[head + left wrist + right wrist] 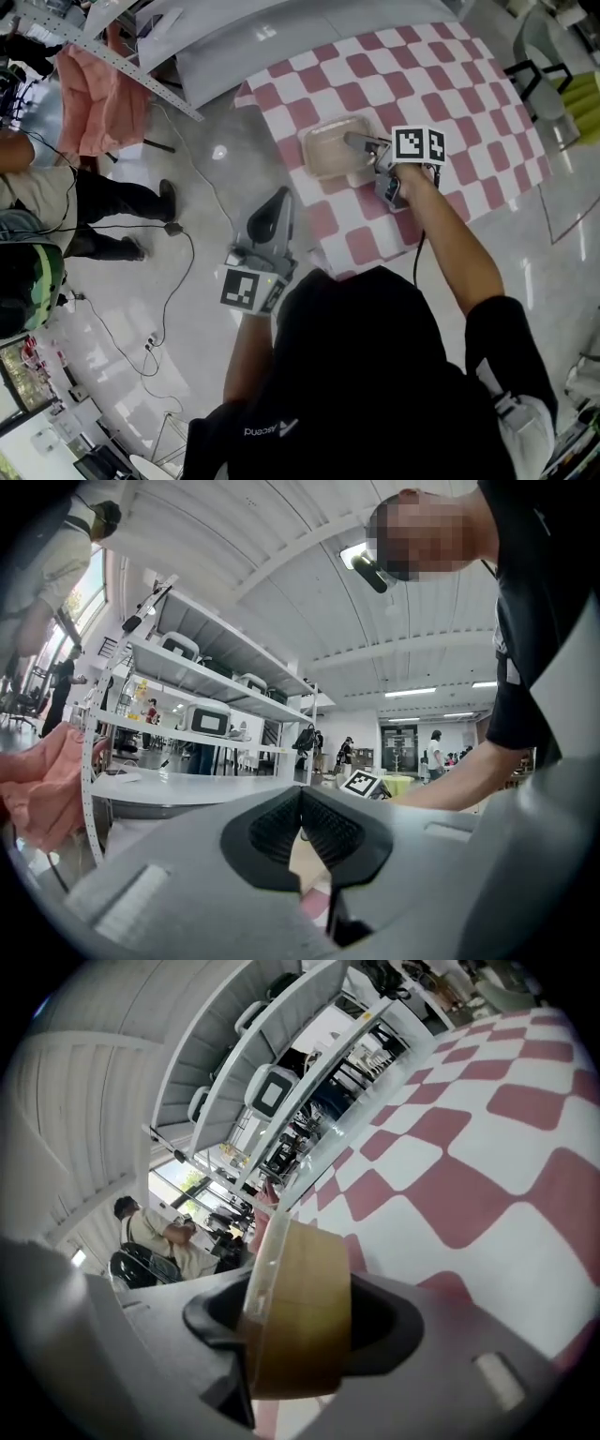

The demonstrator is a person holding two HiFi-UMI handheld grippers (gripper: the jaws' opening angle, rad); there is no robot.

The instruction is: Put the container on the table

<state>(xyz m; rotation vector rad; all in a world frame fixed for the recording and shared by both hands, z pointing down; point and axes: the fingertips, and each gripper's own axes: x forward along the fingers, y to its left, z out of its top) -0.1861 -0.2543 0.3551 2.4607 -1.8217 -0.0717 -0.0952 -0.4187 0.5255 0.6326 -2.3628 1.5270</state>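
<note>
The container [337, 148] is a shallow tan tray with a clear lid, lying on the red-and-white checkered table [469, 84] near its left corner. My right gripper [356, 142] reaches over its right rim. In the right gripper view the container [300, 1307] stands on edge between the jaws, with dark pad showing on both sides of it, so the right gripper [302, 1324] is open around it above the checkered table [487, 1147]. My left gripper [277, 202] hangs over the floor beside the table's corner, shut and holding nothing. In its own view the left gripper [301, 797] has its pads meeting.
A person [56, 197] stands on the floor at the left, near a pink cloth [94, 94] and a slanted metal rail [112, 61]. Cables [178, 272] trail across the floor. A chair [539, 70] stands past the table's right side. White shelves [206, 682] carry appliances.
</note>
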